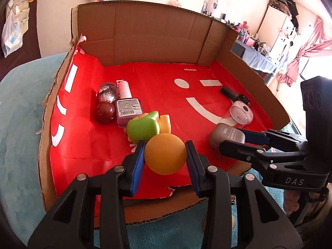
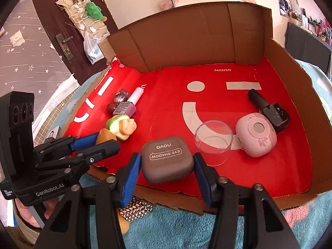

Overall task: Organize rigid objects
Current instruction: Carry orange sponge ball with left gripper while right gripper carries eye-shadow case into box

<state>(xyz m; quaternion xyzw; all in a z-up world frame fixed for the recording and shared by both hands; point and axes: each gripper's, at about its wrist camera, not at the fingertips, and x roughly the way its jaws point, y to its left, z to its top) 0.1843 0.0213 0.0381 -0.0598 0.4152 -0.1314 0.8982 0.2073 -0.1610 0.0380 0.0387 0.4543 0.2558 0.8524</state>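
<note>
The orange ball (image 1: 165, 154) is sitting clamped in the left claw (image 1: 165, 155) over the red-lined cardboard tray (image 1: 255, 78), just beside the green toy (image 1: 143, 127); the eye shadow case (image 2: 167, 158) is gripped broadside in the right claw (image 2: 167, 161), seemingly hovering near the tray's front edge

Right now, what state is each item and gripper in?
left gripper: shut on the yellow ball
right gripper: shut on the eye shadow case, lid closed
clear cup: on its side, empty
pink nail polish: lying down, capped
black nail polish: lying down, capped
cardboard tray: open-topped, red-lined
</note>
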